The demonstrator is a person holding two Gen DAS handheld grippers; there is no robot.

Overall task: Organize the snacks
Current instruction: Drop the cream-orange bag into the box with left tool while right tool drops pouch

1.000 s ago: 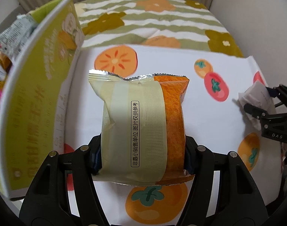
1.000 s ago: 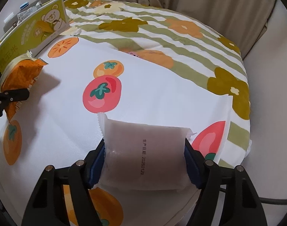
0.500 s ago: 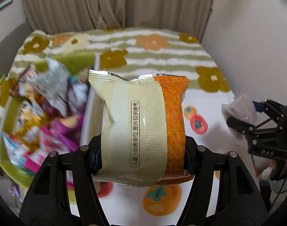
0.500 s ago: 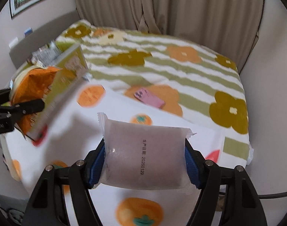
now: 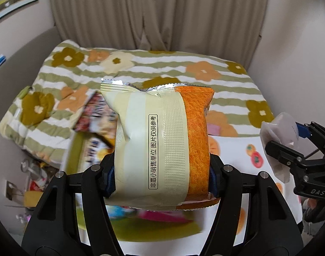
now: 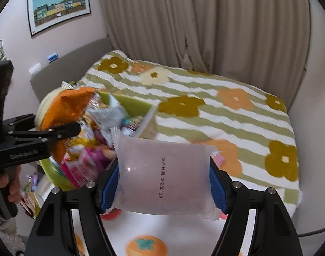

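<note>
My left gripper (image 5: 162,177) points downward at a slant, its blue pads clamped on both side edges of a cream-and-orange snack packet (image 5: 160,140). The packet stands upright between the fingers, crimped silver seal at the top, a strip of printed characters running up its back seam. It hangs in the air, touching nothing else.

My right gripper (image 6: 164,183) is angled down in the same way. Its blue pads pinch a frosted, translucent pouch (image 6: 162,175) by its two sides; a printed date runs down the middle of the pouch, and its zigzag-cut ends stick out beyond each pad. It too is clear of any surface.

In the right wrist view, the left gripper appears at the left edge, side-on, with the orange packet in its fingers. A hand (image 6: 9,183) grips its handle below, a pale sleeve at the lower corner.

Just beyond both packets sits a green box (image 6: 139,104) heaped with mixed wrapped snacks, blurred in both views. The orange packet hangs over or just in front of this box; I cannot tell which.

Under the grippers lies a white cloth printed with persimmons (image 6: 145,244). Beyond it is a quilt with green stripes and flowers (image 6: 226,111). A small pink packet (image 5: 213,129) lies on the quilt, mostly hidden.

Farthest back: beige curtains (image 6: 205,21) and a framed picture of buildings (image 6: 59,5) on the wall.
</note>
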